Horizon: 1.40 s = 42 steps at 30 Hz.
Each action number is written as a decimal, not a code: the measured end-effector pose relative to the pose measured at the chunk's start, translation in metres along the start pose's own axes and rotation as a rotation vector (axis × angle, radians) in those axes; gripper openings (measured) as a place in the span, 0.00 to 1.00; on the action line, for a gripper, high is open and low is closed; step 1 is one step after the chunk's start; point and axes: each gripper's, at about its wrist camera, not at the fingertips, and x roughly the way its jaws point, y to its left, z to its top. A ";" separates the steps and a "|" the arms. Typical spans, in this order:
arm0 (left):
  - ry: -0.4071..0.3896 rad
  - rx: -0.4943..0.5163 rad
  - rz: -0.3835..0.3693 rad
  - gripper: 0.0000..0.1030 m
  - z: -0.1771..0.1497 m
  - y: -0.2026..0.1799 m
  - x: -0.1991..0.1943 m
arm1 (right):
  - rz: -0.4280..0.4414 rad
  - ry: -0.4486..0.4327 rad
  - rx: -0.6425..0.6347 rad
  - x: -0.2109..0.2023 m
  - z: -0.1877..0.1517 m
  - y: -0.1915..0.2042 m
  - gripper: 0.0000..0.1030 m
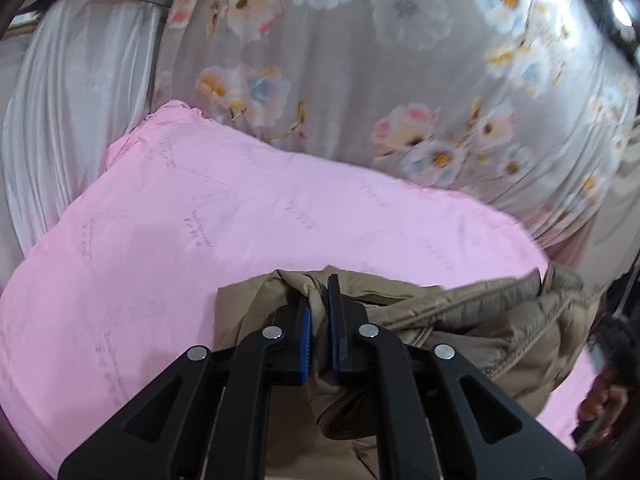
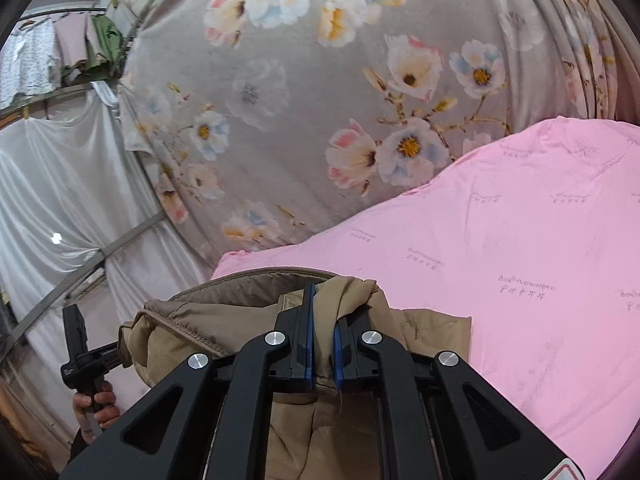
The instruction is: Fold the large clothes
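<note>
The tan padded jacket (image 1: pixel 500 320) hangs bunched between my two grippers, lifted over the near edge of the pink sheet (image 1: pixel 240 220), down at six o'clock in both wrist views. My left gripper (image 1: pixel 319 312) is clamped on a gathered fold of its fabric, blue pads pressing the cloth from both sides. My right gripper (image 2: pixel 323 320) is pinched the same way on another bunch of the edge, with the ribbed hem trailing off toward nine o'clock. In the right wrist view, at eight o'clock, I can see my other hand (image 2: pixel 96 404) around its handle. Beyond the sheet, from ten to two o'clock, hangs a floral curtain (image 2: pixel 320 100).

I judge this as the pick-up-and-spread step: the jacket is raised but crumpled, no fold made yet. Next I'd need to draw my grippers apart to tension the edge, then lay it flat on the pink sheet without letting the slippery fabric slide out
</note>
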 end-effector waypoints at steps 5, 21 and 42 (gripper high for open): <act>0.099 0.010 0.090 0.11 -0.006 0.007 0.091 | -0.101 0.084 0.018 0.066 -0.014 -0.022 0.10; -0.020 0.082 0.173 0.65 -0.008 0.028 0.050 | -0.139 0.032 -0.059 0.018 -0.016 -0.010 0.46; 0.262 0.186 0.277 0.42 -0.021 -0.012 0.215 | -0.430 0.402 -0.196 0.213 -0.050 -0.033 0.00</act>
